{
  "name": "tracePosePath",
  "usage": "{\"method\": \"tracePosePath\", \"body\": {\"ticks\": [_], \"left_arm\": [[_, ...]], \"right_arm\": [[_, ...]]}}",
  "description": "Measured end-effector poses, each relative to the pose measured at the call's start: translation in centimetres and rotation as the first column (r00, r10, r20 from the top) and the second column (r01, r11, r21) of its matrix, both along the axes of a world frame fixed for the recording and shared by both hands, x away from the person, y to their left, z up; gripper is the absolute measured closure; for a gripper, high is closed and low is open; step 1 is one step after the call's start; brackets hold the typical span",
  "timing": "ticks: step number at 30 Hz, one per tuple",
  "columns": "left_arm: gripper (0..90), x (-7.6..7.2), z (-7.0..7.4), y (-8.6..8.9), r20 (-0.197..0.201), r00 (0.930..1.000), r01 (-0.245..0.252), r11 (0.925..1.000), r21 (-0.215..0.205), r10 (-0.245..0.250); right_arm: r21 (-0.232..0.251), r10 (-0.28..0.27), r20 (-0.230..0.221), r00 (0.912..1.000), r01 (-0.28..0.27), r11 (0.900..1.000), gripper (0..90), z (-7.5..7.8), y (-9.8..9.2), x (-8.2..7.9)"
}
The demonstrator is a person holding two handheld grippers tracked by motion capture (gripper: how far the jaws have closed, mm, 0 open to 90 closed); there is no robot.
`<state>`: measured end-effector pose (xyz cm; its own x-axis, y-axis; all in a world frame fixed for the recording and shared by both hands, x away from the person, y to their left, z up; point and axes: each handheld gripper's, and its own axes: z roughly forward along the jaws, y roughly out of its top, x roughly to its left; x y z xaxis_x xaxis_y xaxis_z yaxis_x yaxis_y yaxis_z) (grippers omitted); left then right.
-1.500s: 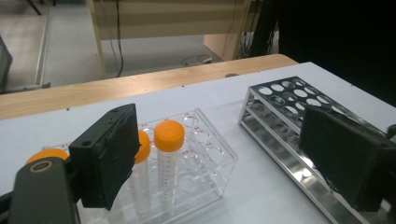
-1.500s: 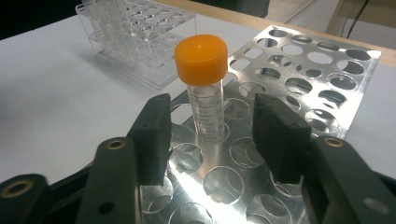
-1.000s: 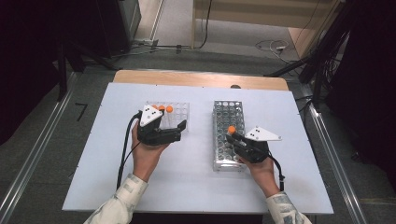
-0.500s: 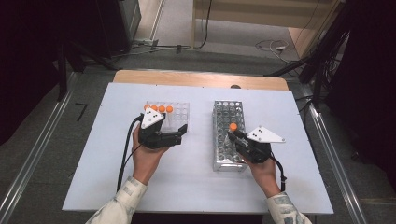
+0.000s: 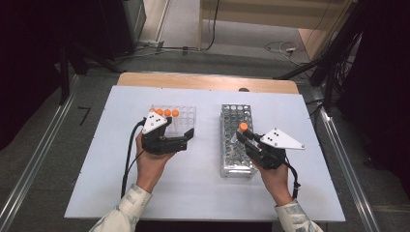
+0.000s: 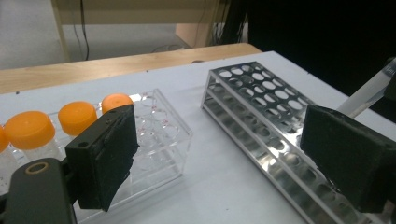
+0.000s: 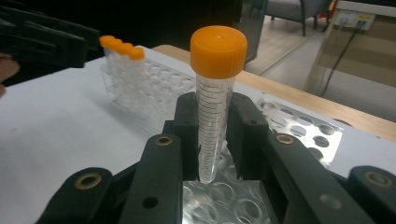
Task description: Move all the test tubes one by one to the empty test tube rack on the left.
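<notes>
My right gripper (image 5: 246,137) is shut on a clear tube with an orange cap (image 7: 218,45), holding it upright with its tip just above the metal rack (image 5: 235,140). The same tube (image 5: 243,127) stands out over the rack's right side in the high view. A clear plastic rack (image 5: 180,118) at the left holds three orange-capped tubes (image 5: 167,112) along its far left row. My left gripper (image 5: 187,139) rests open at that rack's near edge, jaws wide with nothing between them (image 6: 219,163).
The racks stand on a white board (image 5: 203,193) over a wooden table (image 5: 208,81). The board's near half is bare around both hands. Metal rails run along both sides of the board, and cables lie on the floor beyond.
The right gripper has risen with the tube, lifting it up out of the metal rack. The left gripper has stayed where it was.
</notes>
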<state>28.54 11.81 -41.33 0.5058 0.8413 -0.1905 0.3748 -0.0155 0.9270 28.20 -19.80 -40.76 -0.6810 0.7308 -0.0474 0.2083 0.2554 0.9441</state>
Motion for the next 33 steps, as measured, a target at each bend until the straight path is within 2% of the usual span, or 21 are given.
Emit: {"method": "tracePosePath", "body": {"ticks": [3,8,10,13,15,21,28,33], "left_arm": [[11.5,-0.5,0.5,-0.1,0.013,0.9998,0.017,0.9998,-0.010,-0.017],[11.6,-1.4,1.0,-0.5,0.024,0.9979,0.060,0.9982,-0.011,-0.059],[11.6,-1.7,1.0,-0.6,0.024,0.9963,0.083,0.9961,-0.028,-0.083],[11.8,-2.2,1.0,-1.1,0.033,0.9935,0.109,0.9937,-0.023,-0.109],[13.4,-2.4,0.9,-1.4,0.038,0.9893,0.142,0.9896,-0.024,-0.141],[18.4,-2.8,0.4,-2.4,0.063,0.9806,0.187,0.9824,-0.011,-0.186],[26.2,-2.8,-0.5,-3.1,0.066,0.9767,0.203,0.9789,0.027,-0.204],[38.0,-3.0,-0.9,-3.5,0.091,0.9729,0.208,0.9764,0.057,-0.213]], "right_arm": [[-0.011,0.035,-0.009,0.9993,-0.035,0.999,72.6,0.2,1.4,-0.3],[-0.065,0.093,-0.030,0.9952,-0.095,0.993,72.6,-0.5,4.4,-0.8],[-0.076,0.100,-0.047,0.9939,-0.104,0.992,72.6,-0.9,5.3,-0.8],[-0.092,0.115,-0.072,0.9908,-0.121,0.988,72.6,-1.6,6.5,-0.8],[-0.096,0.122,-0.087,0.9887,-0.130,0.987,72.6,-1.9,7.1,-0.7],[-0.075,0.155,-0.145,0.9773,-0.167,0.983,72.5,-2.6,8.1,-0.6],[-0.064,0.179,-0.162,0.9703,-0.192,0.979,72.5,-2.7,8.3,-0.8],[-0.068,0.184,-0.163,0.9692,-0.198,0.978,72.5,-2.8,8.4,-0.8]]}}
